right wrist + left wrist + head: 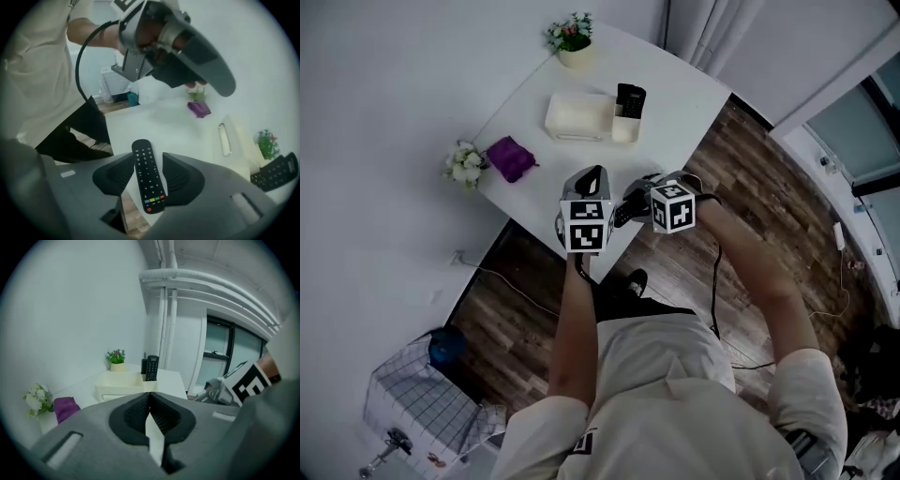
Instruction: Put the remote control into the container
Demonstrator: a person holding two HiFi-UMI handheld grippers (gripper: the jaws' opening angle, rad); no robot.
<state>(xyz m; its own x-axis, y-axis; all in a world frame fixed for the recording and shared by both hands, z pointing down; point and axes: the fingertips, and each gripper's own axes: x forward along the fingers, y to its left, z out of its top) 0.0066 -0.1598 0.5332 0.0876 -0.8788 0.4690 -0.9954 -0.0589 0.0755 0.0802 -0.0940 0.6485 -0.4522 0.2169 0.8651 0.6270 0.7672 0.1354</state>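
head view: a white worktop (675, 103) carries a cream container (579, 117) with dark standing remotes (629, 99) in its small end compartment, a potted plant (571, 37) at the far corner, and white flowers (465, 164) beside a purple cloth (510, 157). we see the left gripper (591, 174) and the right gripper (631, 200) side by side over the worktop's near corner, well apart from the container.

left gripper view: its jaws meet at the tips with nothing between them. beyond them stand the container, the remotes upright in it, the plant and the cloth. the right gripper's marker cube (251, 383) shows at the right.

right gripper view: the jaws stand apart, pointing down at the remote control (149, 183), which lies buttons-up on the worktop near its edge, between the two pads. we see no pad pressing on it. the container lies farther off to the right.
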